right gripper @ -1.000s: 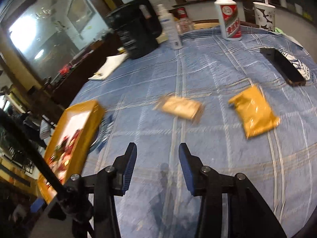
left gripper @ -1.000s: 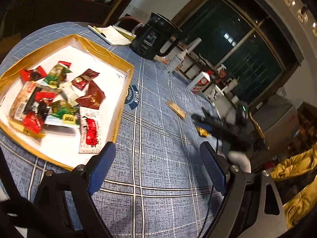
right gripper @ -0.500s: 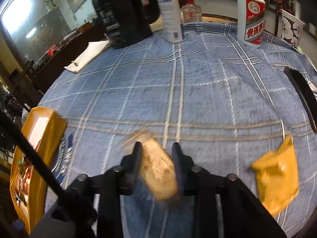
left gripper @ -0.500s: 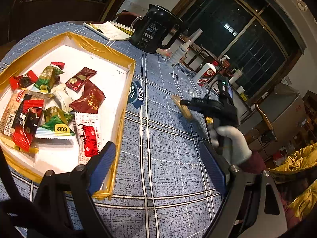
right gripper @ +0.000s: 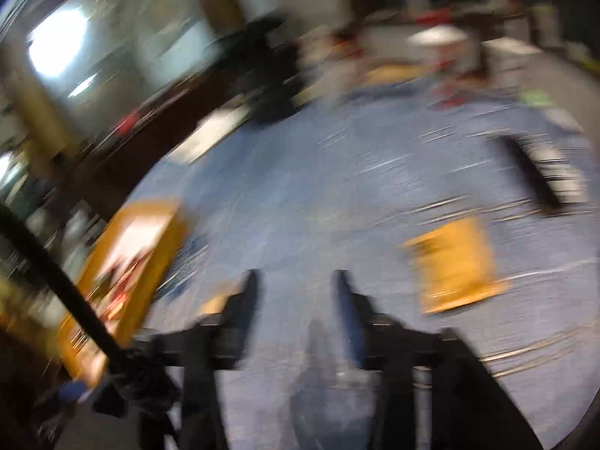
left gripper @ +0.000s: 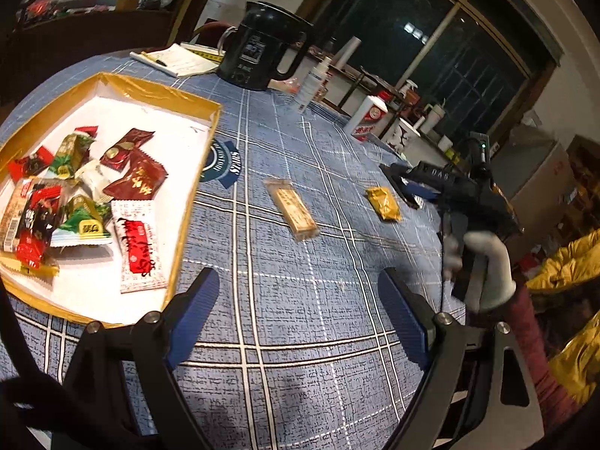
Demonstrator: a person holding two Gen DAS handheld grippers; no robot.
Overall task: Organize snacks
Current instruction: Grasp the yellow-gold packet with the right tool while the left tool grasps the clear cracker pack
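A gold-rimmed white tray (left gripper: 187, 202) at the left holds several wrapped snacks (left gripper: 131, 183). A tan snack bar (left gripper: 294, 210) lies on the blue checked cloth right of the tray. A yellow packet (left gripper: 383, 203) lies further right. My left gripper (left gripper: 300, 307) is open and empty, low over the cloth in front of the bar. My right gripper (left gripper: 407, 187) shows at the far right beside the yellow packet. In the blurred right wrist view my right gripper (right gripper: 296, 285) is open and empty, with the yellow packet (right gripper: 455, 262) to its right and the tray (right gripper: 157, 262) to its left.
A black kettle (left gripper: 262, 52), a notepad (left gripper: 176, 60), a spray bottle (left gripper: 313, 82), a white liquor bottle (left gripper: 365, 118) and a cup (left gripper: 403, 135) stand along the far edge. A round blue coaster (left gripper: 221, 161) lies by the tray. A black phone (right gripper: 532, 172) lies at the right.
My right gripper was shut on the tan bar half a second ago. It has let the bar go on the cloth nearer the tray, opened, and pulled back right towards the yellow packet.
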